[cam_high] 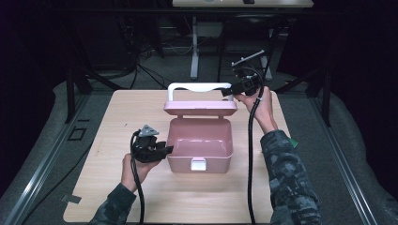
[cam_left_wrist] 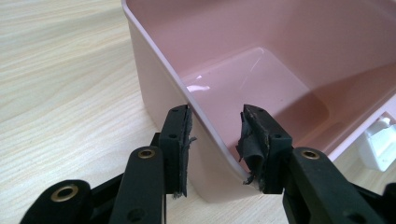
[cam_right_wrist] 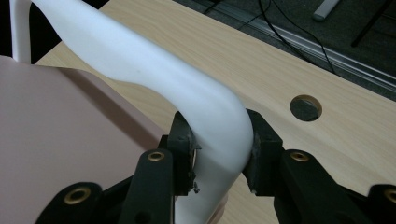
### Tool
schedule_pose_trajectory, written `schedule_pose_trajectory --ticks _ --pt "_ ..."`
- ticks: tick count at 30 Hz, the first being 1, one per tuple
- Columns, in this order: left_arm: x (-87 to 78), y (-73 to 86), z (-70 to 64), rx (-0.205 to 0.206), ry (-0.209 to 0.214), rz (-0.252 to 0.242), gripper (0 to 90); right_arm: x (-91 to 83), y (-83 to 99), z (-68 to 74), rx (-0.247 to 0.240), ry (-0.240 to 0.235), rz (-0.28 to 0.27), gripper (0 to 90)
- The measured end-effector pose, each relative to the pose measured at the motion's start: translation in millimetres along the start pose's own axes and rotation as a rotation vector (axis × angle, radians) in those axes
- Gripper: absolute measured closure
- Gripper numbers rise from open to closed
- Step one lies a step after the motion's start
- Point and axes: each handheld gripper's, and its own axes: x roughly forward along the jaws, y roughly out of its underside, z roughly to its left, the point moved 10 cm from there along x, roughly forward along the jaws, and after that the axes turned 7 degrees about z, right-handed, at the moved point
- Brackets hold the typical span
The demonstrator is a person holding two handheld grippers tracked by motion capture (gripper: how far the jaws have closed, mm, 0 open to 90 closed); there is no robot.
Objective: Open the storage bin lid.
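Two grippers engaged on one pink box (cam_high: 199, 145), centre of the high view on the bench (cam_high: 108, 197). Right gripper (cam_right_wrist: 219, 151): jaws clenched on the white handle (cam_right_wrist: 154, 70) at its bend, lid (cam_high: 201, 108) raised. Left gripper (cam_left_wrist: 215, 144): jaws released, straddling the box's near corner wall. Recommended: I close left first to steady the box, then swing the lid slowly by its handle.

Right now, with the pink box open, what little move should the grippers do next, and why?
Probably close the left gripper on the box wall. Its jaws straddle the wall at the corner but stand apart from it, so the box isn't pinned. The right gripper already clamps the white handle on the raised lid, so moving the lid could drag the loose box.
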Motion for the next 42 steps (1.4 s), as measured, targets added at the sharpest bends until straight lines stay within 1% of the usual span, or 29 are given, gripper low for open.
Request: schedule_pose_trajectory --ticks 7,11,14,15,16,20,23,24,27,31,33,39,40,42 --pt "0.4 -0.5 0.3 0.002 0.007 0.001 61.6 3.2 -3.9 -3.0 0.027 -0.013 0.026 67.2" --pt "1.1 -1.3 0.8 0.016 0.01 0.003 60.1 4.2 -5.3 -3.5 0.037 -0.021 0.038 67.3" --pt "2.0 -0.9 0.4 0.022 0.019 0.011 54.5 4.8 -5.3 -3.2 0.041 -0.025 0.044 67.3" --pt "1.6 -0.1 -0.5 0.026 0.031 0.02 52.5 5.3 -5.3 -3.2 0.045 -0.029 0.045 67.4" --pt "1.8 0.0 -1.3 0.022 0.032 0.016 51.7 5.2 -5.5 -3.3 0.048 -0.031 0.045 67.4" --pt "-1.4 -1.2 -3.4 0.032 0.043 0.006 44.5 5.4 -5.5 -2.8 0.054 -0.034 0.05 67.5" --pt "-8.3 -6.0 -5.1 0.037 0.053 -0.013 38.4 5.3 -5.2 -2.9 0.057 -0.033 0.052 67.5" --pt "-11.6 -8.6 -5.4 0.042 0.054 -0.021 37.9 5.3 -5.2 -2.9 0.058 -0.034 0.051 67.5" --pt "-22.5 -20.0 -3.2 0.062 0.033 -0.05 35.5 5.3 -5.1 -2.9 0.06 -0.033 0.051 67.5" --pt "-33.2 -40.2 4.5 0.074 -0.01 -0.091 35.7 5.1 -5.0 -2.7 0.057 -0.029 0.05 67.5" --pt "-36.7 -50.7 8.2 0.082 -0.026 -0.103 36.3 5.0 -4.8 -2.6 0.056 -0.027 0.046 67.5" --pt "-44.7 -84.8 16.9 0.115 -0.103 -0.151 41.9 4.3 -3.8 -1.6 0.051 -0.025 0.04 67.4" --pt "-46.2 -90.0 18.1 0.121 -0.122 -0.158 44.1 4.3 -3.6 -1.5 0.05 -0.025 0.039 67.4" --pt "-49.9 -98.9 18.8 0.127 -0.146 -0.177 48.5 4.3 -3.3 -1.3 0.05 -0.026 0.035 67.4"
